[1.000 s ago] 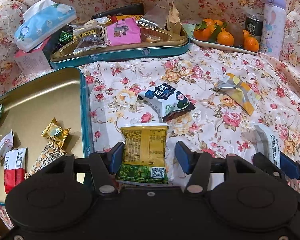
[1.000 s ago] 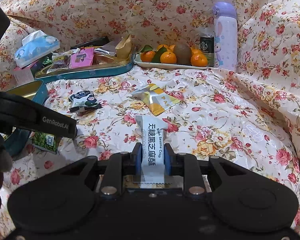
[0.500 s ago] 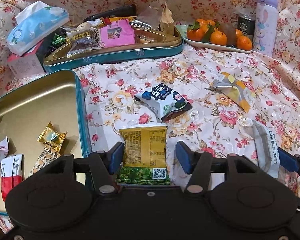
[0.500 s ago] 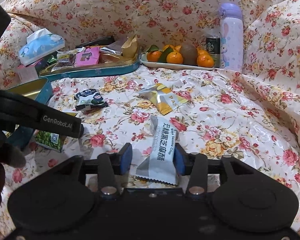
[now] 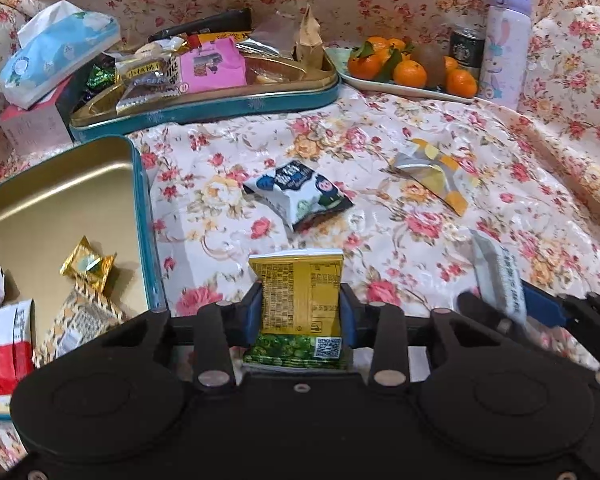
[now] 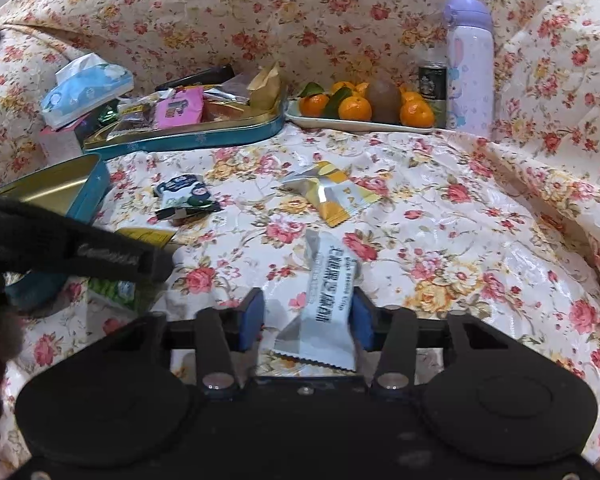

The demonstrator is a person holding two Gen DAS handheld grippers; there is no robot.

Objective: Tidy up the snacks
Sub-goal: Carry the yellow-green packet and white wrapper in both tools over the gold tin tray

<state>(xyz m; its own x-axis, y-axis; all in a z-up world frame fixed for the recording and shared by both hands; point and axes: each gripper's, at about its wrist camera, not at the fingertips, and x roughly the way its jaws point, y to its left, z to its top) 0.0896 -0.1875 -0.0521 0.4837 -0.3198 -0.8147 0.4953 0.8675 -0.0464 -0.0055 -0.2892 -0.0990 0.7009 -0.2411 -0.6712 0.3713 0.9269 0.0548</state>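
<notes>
Left wrist view: a second ago the left tool (image 5: 302, 312) stood wide around the yellow-green packet (image 5: 300, 306); now its jaws are closing and the blue pads touch both edges of the packet, which still lies on the flowered cloth (image 5: 420, 216) just right of the near tin (image 5: 140, 216). I judge the pick-up is beginning, and the tin with some sweets already inside is the likely place for it.

In the right wrist view, the right tool (image 6: 307, 320) had the white sesame packet (image 6: 328, 308) pinched, then let it loose; now the jaws are closing again. The packet lies tilted between the pads, near the right one, with a gap on the left, so it is not held yet.

Both tools point slanting down at the cloth, side by side, the left one close beside the tin. The blue-white packet (image 5: 300, 194) and the yellow-silver packet (image 5: 436, 172) wait farther away.
</notes>
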